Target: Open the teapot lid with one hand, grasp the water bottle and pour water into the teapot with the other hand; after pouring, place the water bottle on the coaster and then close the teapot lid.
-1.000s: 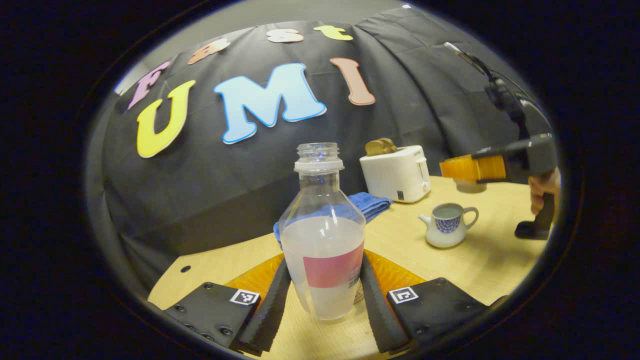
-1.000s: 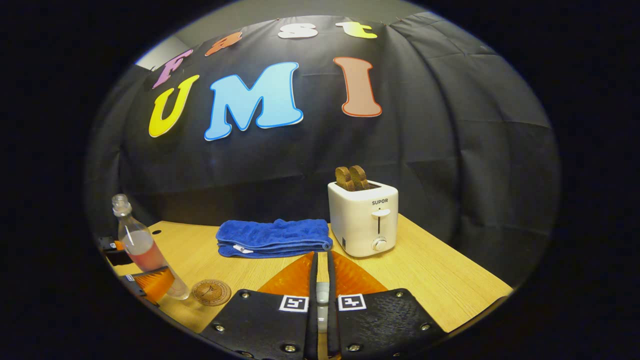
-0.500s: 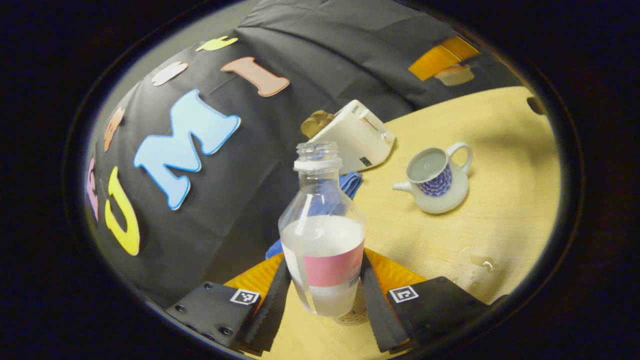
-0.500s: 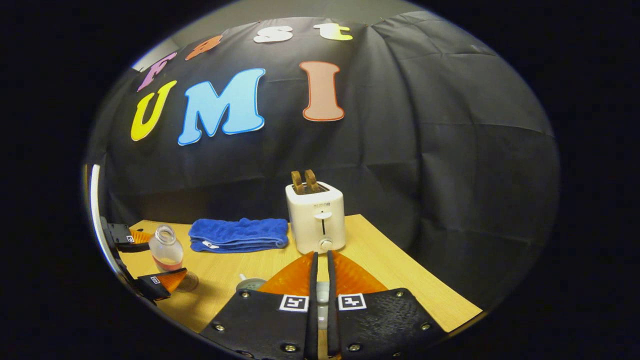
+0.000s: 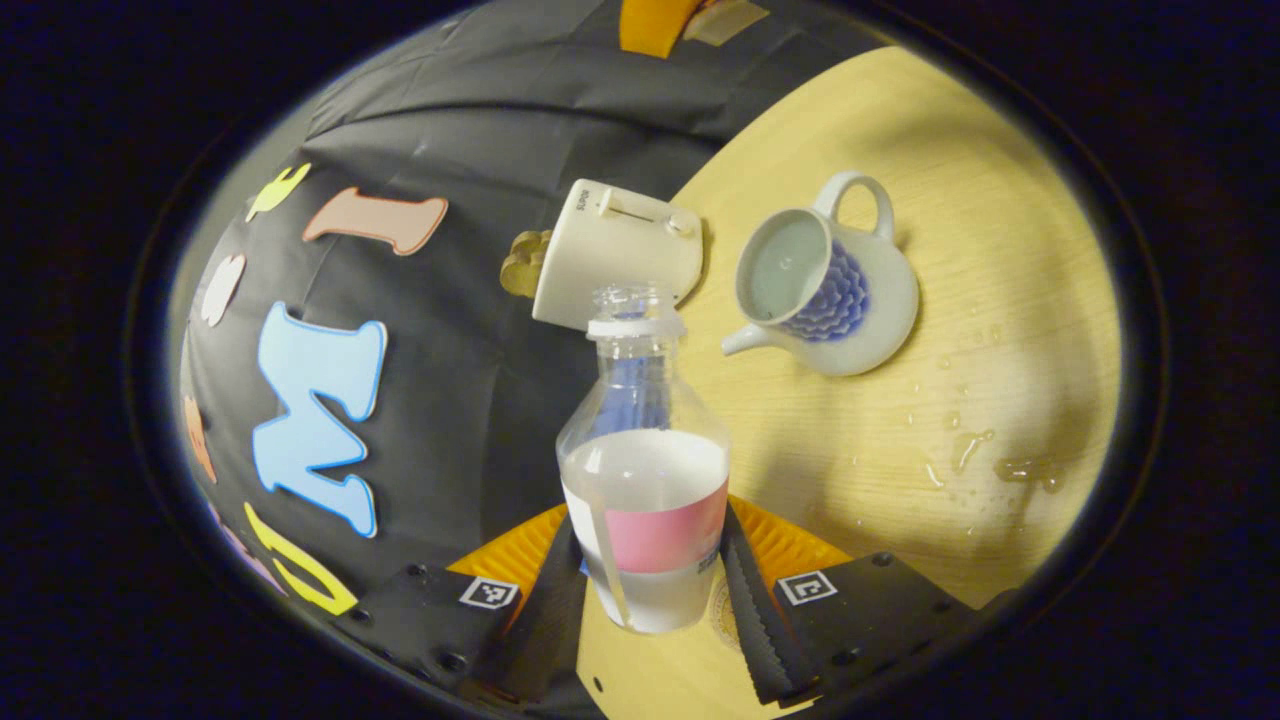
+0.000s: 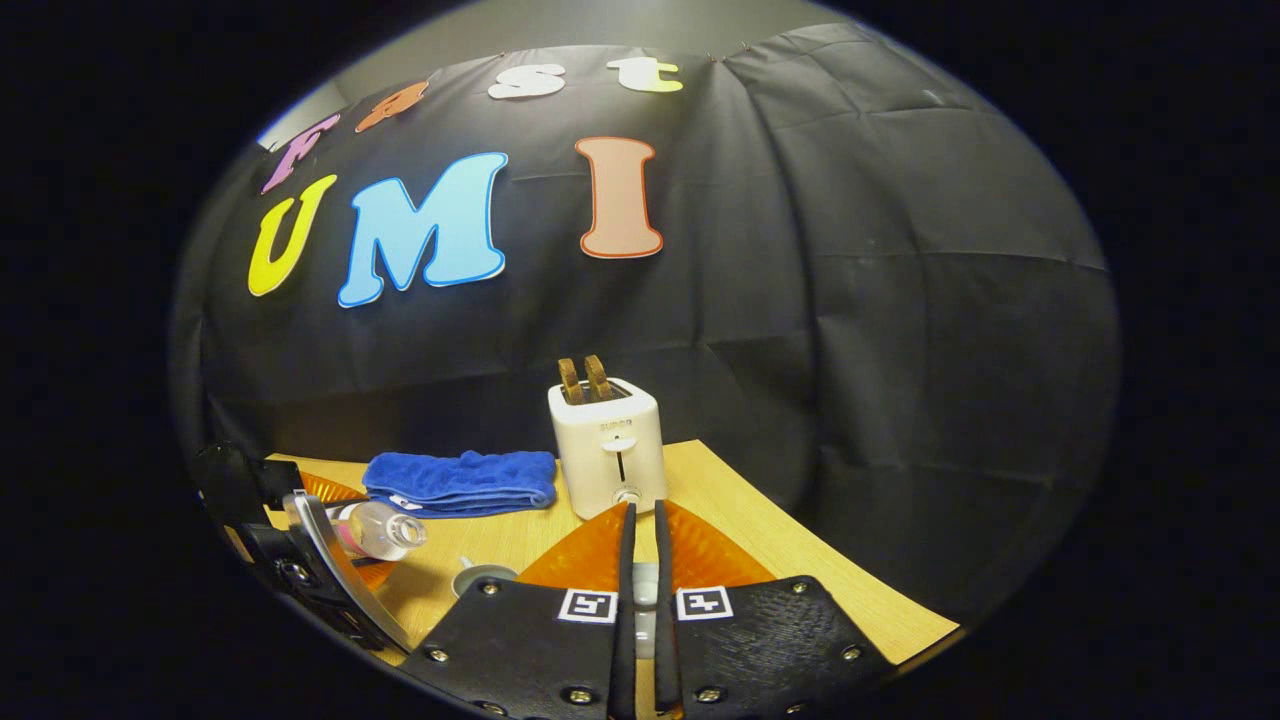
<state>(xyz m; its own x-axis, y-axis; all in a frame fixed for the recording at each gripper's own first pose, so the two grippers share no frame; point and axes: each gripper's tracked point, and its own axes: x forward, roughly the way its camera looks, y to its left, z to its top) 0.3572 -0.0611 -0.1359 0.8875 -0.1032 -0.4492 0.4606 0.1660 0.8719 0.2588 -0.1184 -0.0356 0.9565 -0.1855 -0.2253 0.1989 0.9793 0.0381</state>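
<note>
Left gripper (image 5: 650, 610): fingers clamped on either side of the bottle's lower body, at the pink label.
Bottle (image 5: 645, 480): uncapped and about half full of cloudy water. In the right gripper view it (image 6: 375, 530) lies tipped close to level above the table, its long axis pointing mouth-first toward the teapot.
Coaster (image 5: 722, 612): a sliver shows just behind the bottle's base.
Table (image 5: 1000, 250): light wood, with spilled drops near the teapot.
Teapot (image 5: 825, 285): lid off, water inside, spout toward the bottle, handle on the far side.
Right gripper (image 6: 640, 620): fingers nearly together, pinching the pale lid (image 6: 645, 595), above the teapot.
Toaster (image 5: 615, 250): beyond the bottle's mouth, beside the teapot.
Towel (image 6: 460, 482): blue, folded, beside the toaster.
</note>
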